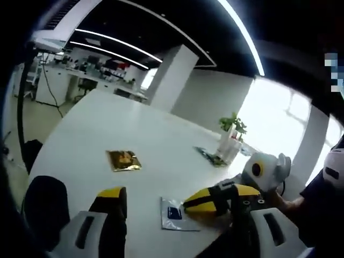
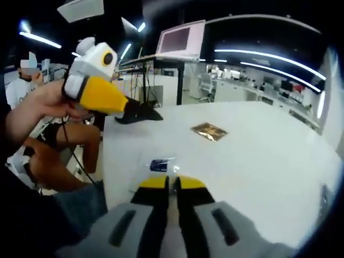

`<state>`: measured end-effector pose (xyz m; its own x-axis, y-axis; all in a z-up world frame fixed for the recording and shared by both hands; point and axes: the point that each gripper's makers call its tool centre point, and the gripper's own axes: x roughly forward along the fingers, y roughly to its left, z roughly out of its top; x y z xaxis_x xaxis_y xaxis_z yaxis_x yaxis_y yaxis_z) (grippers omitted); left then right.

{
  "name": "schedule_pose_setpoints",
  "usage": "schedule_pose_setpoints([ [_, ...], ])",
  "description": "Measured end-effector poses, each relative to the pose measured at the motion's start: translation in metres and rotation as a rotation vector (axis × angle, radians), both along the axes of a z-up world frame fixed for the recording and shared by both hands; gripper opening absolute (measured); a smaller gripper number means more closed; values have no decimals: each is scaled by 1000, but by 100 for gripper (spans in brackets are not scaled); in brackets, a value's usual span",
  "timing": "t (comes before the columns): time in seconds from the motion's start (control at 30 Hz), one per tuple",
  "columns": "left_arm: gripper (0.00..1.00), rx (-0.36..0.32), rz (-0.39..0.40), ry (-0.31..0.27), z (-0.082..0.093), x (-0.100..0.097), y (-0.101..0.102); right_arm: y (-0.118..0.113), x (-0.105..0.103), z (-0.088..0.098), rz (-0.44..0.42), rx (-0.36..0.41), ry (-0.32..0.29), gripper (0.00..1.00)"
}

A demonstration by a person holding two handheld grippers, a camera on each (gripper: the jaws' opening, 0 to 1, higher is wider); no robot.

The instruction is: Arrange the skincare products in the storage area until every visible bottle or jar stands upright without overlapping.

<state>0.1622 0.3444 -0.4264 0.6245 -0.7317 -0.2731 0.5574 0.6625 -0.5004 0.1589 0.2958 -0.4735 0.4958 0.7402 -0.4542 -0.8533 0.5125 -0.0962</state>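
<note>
Table lies broad around gold sachet, edges distant.

Open-plan office. Long white desk, rows of workstations behind, ceiling strip lights, a monitor on a stand. Potted plant by a bright window.

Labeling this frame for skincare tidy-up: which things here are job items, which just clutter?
Job-related:
- clear sachet with blue label, flat on white table
- gold foil sachet, flat
- left gripper, fingers open
- right gripper, fingers shut

Lying about:
- potted plant
- dark flat packet beside it
- wall screen
</note>
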Motion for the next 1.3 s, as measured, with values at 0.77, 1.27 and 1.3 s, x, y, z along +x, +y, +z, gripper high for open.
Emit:
schedule_pose_setpoints([
  [0.77, 63, 49, -76, 113, -11, -5, -17, 1, 0, -1, -6, 2, -6, 9],
  [1.27, 59, 92, -133, 255, -23, -6, -33, 1, 0, -1, -7, 28, -17, 9],
  [1.3, 59, 104, -147, 274, -26, -8, -35, 1, 0, -1, -8, 30, -18, 9],
])
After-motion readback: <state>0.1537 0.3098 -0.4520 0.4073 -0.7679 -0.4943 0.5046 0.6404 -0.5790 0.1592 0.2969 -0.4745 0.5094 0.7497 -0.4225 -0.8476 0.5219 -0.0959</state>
